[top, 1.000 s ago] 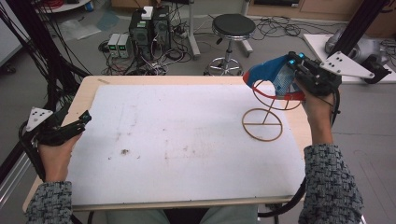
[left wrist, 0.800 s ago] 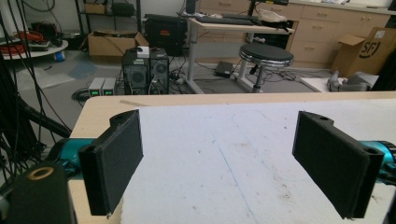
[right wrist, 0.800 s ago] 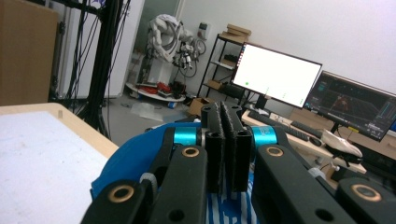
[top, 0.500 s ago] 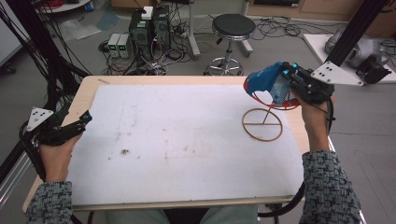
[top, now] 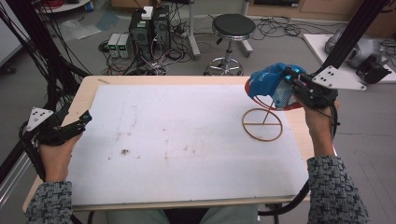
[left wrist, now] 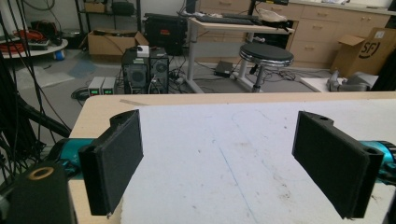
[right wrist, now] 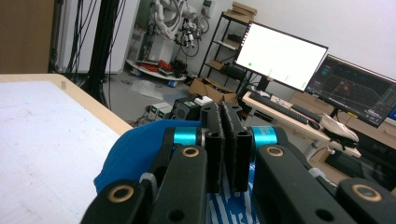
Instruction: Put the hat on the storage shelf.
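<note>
One blue cap [top: 267, 80] clamped in right gripper [top: 290, 88].

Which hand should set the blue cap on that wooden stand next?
Right. The right gripper is shut on the blue cap, directly above the wooden stand. The left gripper is open at the table's far left edge.

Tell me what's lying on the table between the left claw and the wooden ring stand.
Nothing: in the high view, bare white mat with faint stains lies between the left claw and the wooden ring stand.

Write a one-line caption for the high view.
Right claw holds a blue cap above a wooden stand; left claw idle.
</note>
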`<state>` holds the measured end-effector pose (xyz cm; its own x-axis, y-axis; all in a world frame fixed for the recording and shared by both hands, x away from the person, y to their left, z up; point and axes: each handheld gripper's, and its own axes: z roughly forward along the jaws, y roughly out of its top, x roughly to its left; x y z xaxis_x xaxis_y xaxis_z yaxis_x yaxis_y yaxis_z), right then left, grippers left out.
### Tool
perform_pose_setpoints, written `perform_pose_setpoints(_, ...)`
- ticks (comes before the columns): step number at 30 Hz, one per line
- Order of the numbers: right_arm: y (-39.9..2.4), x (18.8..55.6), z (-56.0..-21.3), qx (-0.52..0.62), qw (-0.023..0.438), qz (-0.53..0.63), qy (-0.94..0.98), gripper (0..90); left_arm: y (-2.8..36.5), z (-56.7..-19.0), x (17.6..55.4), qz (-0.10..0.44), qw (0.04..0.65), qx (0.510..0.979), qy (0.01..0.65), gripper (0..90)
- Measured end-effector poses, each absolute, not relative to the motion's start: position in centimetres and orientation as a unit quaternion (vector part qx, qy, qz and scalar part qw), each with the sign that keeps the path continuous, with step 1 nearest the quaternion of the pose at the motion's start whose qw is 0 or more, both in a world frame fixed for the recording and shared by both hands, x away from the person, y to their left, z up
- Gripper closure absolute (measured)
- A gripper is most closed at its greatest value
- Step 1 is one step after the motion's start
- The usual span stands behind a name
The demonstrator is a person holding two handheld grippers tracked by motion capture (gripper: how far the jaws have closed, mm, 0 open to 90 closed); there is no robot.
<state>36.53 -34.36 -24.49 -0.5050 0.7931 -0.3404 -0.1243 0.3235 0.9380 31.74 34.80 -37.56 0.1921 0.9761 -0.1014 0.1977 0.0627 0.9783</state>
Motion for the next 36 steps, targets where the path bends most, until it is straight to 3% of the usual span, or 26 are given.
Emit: perform_pose_setpoints(36,-35.9,36.3,-28.0,0.287,0.439,0.519,0.675,86.4,34.8,-37.7,31.8,0.373,0.519,0.573,0.514,16.5)
